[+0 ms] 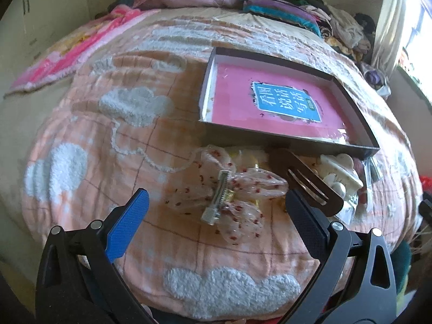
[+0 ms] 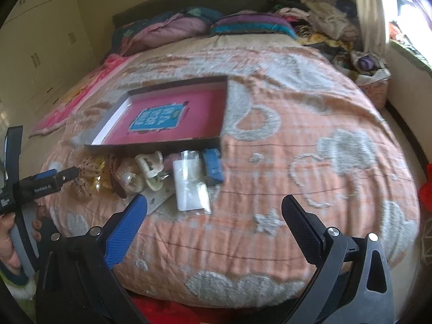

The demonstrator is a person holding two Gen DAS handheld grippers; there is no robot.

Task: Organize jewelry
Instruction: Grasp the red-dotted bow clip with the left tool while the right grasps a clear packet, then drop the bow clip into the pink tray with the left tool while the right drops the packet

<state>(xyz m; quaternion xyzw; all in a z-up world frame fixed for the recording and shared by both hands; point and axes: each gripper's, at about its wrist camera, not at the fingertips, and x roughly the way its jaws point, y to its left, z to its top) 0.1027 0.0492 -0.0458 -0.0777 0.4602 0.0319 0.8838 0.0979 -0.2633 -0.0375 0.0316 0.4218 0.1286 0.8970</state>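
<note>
One peach quilt (image 1: 89, 124), cloud-patterned, under everything. One dark shallow box (image 1: 359, 113), pink book (image 1: 243, 100) inside. Hair pieces heaped against its near wall: sheer dotted bow clip (image 1: 229, 197), brown comb (image 1: 305, 181), cream claw clip (image 2: 149, 168). My left gripper (image 1: 216, 216) spread wide over the bow; my right gripper (image 2: 214, 217) likewise agape, holding nothing.

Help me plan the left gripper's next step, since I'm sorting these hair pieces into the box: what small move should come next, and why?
Probably ease the left gripper forward and down, then close on the metal clip of the sheer dotted bow. Its jaws stand open and empty, the bow lies on the bedspread directly between them, and the shallow box just beyond holds no accessories yet.
</note>
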